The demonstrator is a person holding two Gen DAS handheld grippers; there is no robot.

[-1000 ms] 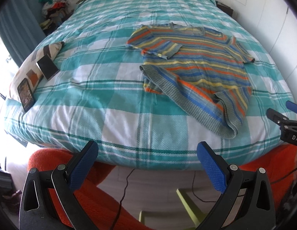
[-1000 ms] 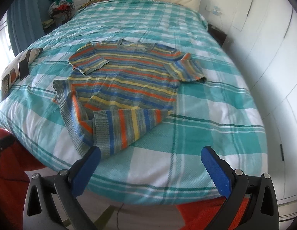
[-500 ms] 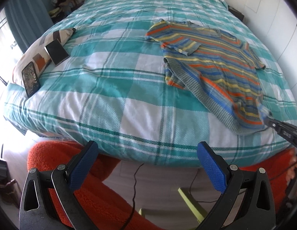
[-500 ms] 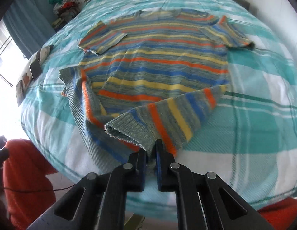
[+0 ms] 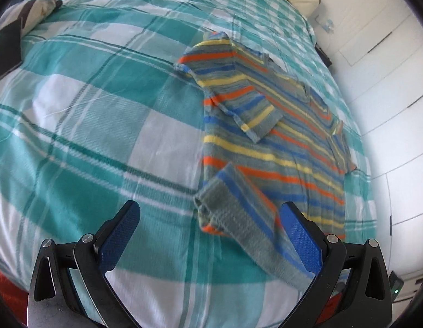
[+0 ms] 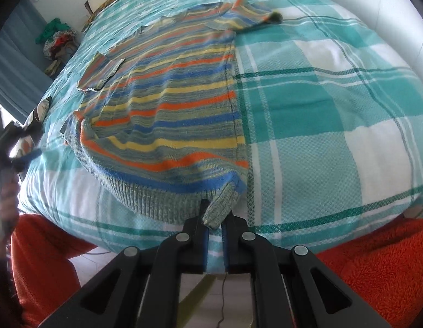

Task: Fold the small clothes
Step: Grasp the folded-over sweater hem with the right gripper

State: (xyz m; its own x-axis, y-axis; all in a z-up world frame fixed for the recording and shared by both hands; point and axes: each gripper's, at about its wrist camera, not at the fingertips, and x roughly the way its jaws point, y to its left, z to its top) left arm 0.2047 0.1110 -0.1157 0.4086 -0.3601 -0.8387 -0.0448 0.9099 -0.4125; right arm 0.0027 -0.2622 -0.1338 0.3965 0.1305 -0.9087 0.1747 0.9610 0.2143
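One striped knit short-sleeved sweater (image 5: 269, 147) lies spread on the teal-and-white checked bed (image 5: 83, 125), its ribbed hem toward the bed's near edge. The left view alone shows the left tongs (image 5: 210, 233) gaping wide over the hem's bunched corner. The right view alone shows the right tongs (image 6: 215, 220) clamped on the hem's other corner at the near edge, beside two orange fleece legs (image 6: 375, 268).

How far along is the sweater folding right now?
Barely started. Done: one sleeve already lies folded across the sweater on the bed. In hand: the right gripper is shut on a hem corner; the left gripper is open above the other, rumpled corner. Left: every body fold.
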